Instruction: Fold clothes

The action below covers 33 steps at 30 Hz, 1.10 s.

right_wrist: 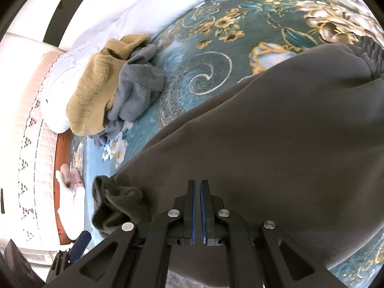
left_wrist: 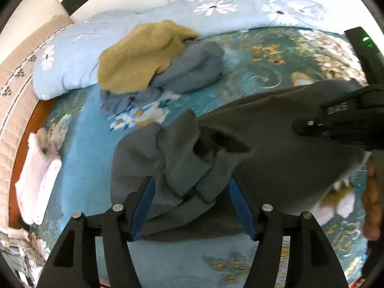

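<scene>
Left wrist view: left gripper (left_wrist: pixel 192 206) fingers spread apart over bunched end of grey garment (left_wrist: pixel 252 148) on bed (left_wrist: pixel 216 96); nothing gripped. Yellow-and-blue heap (left_wrist: pixel 148 67) far left, unfolded; white folded stack (left_wrist: pixel 40 182) near left.

Right wrist view: right gripper (right_wrist: pixel 198 211) fingers closed, nothing visibly between, over grey garment (right_wrist: pixel 276 144) spread mid-bed. Judged mid-task

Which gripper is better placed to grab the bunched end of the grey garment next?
Left. The left gripper is open, its fingers either side of the grey garment's bunched end; the right gripper is shut over flat cloth.
</scene>
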### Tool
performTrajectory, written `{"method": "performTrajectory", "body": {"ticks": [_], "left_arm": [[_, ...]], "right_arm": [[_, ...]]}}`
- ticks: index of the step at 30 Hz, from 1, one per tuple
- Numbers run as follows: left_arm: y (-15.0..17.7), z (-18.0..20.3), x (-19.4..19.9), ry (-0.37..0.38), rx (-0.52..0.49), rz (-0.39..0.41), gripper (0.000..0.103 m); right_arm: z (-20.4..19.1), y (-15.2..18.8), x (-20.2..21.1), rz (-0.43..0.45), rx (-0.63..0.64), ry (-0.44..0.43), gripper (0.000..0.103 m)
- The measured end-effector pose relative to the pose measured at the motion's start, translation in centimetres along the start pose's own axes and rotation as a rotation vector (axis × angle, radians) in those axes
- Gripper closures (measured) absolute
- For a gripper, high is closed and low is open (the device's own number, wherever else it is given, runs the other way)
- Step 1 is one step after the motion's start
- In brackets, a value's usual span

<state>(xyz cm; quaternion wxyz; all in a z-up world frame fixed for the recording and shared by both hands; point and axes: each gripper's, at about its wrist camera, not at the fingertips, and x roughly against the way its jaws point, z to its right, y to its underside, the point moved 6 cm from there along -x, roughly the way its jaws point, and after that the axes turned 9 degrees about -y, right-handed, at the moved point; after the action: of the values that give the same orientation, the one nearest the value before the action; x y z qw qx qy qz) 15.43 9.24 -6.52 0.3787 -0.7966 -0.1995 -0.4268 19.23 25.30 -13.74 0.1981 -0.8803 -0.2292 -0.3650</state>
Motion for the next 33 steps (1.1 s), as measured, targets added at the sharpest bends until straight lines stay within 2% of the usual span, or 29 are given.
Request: {"method": "performTrajectory", "body": {"ticks": [3, 5, 7, 10, 11, 13, 14, 15, 18, 21, 25, 29, 33], "left_arm": [[-0.5, -2.1, 1.0, 0.103, 0.098, 0.023, 0.037], [-0.5, -4.9, 0.7, 0.139, 0.204, 0.021, 0.037], [-0.1, -8.5, -0.5, 0.153, 0.334, -0.008, 0.037], [1.9, -14.2, -3.7, 0.156, 0.548, -0.102, 0.037], [2.8, -15.5, -4.7, 0.159, 0.596, -0.123, 0.037], [4.8, -17.7, -6.8, 0.158, 0.680, -0.166, 0.038], [5.6, -18.4, -7.4, 0.159, 0.706, -0.182, 0.038], [6.5, -18.8, -8.1, 0.170, 0.741, -0.207, 0.038], [8.4, -19.4, -9.9, 0.255, 0.882, -0.274, 0.038], [9.0, -19.4, -10.7, 0.260, 0.923, -0.299, 0.038], [9.4, -18.6, -11.2, 0.291, 0.937, -0.332, 0.037], [10.0, -18.4, -11.3, 0.307, 0.969, -0.352, 0.038], [10.2, -18.1, -11.4, 0.327, 0.990, -0.365, 0.038]], "right_arm": [[0.0, -0.4, 0.6, 0.016, -0.006, -0.014, 0.097], [-0.2, -0.7, 1.0, 0.024, -0.009, -0.036, 0.097], [-0.6, -0.7, 1.1, 0.023, -0.017, -0.072, 0.097], [-1.7, -0.4, 0.6, -0.004, -0.029, -0.138, 0.096], [-2.2, -0.1, 0.2, -0.020, -0.028, -0.156, 0.093], [-3.5, 0.4, -0.7, -0.056, -0.016, -0.189, 0.078], [-4.2, 0.7, -1.1, -0.071, -0.009, -0.205, 0.062], [-4.9, 1.0, -1.3, -0.083, -0.001, -0.222, 0.057], [-7.7, 1.8, -1.4, -0.099, 0.049, -0.274, 0.057], [-10.9, 2.7, -1.9, -0.149, 0.148, -0.303, 0.057], [-12.4, 3.7, -5.0, -0.244, 0.244, -0.194, 0.057], [-11.2, 2.8, -7.0, -0.228, 0.259, -0.068, 0.057], [-10.7, 2.5, -8.6, -0.268, 0.213, -0.064, 0.054]]}}
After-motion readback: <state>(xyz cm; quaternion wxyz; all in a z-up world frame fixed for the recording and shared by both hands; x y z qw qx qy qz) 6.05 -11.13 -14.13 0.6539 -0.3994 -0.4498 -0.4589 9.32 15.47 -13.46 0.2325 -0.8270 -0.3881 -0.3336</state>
